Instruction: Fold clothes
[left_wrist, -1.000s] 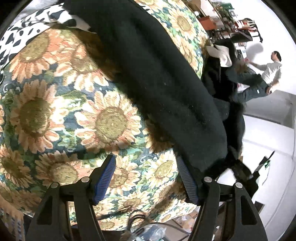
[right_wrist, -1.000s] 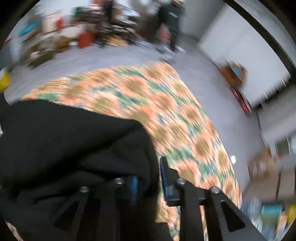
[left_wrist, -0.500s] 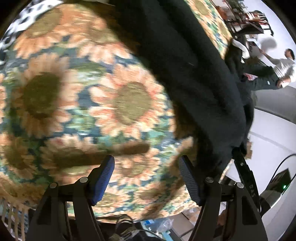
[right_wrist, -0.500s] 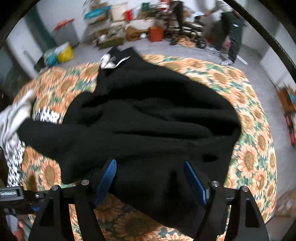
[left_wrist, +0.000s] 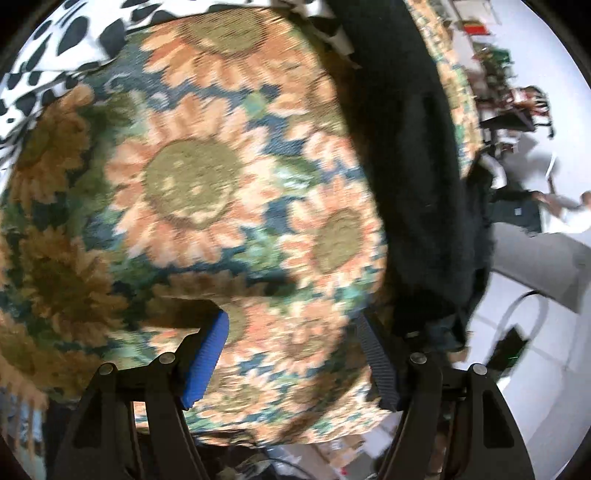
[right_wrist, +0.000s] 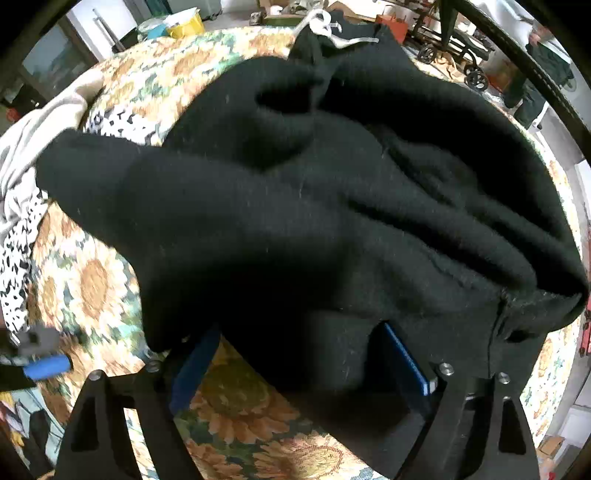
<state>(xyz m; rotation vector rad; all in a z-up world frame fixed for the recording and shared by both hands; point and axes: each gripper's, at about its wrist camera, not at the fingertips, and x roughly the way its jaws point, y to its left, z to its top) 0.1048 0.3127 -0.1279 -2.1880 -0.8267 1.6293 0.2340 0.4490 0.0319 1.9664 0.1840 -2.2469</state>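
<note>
A black garment (right_wrist: 314, 203) lies bunched on a table under a sunflower cloth (right_wrist: 92, 280), one sleeve reaching out to the left. My right gripper (right_wrist: 301, 332) points down at the garment's near edge. Its jaws are opening, with black fabric lying loosely between them and no pad pressing on it. In the left wrist view the black garment (left_wrist: 406, 166) runs down the right side. My left gripper (left_wrist: 291, 321) stands open over the bare sunflower cloth (left_wrist: 192, 184), just left of the garment's edge. One of its blue pads (right_wrist: 48, 363) shows at the lower left of the right wrist view.
A black-and-white spotted garment (left_wrist: 55, 48) and a pale cloth (right_wrist: 33, 122) lie at the table's left side. The table's edge runs close below both grippers. A person (left_wrist: 554, 206) stands beyond the table. Clutter and a wheeled cart (right_wrist: 461, 55) fill the room behind.
My right gripper was shut on black fabric; it has let go, opened wide and swung down over the garment. My left gripper slid closer across the sunflower cloth, still open.
</note>
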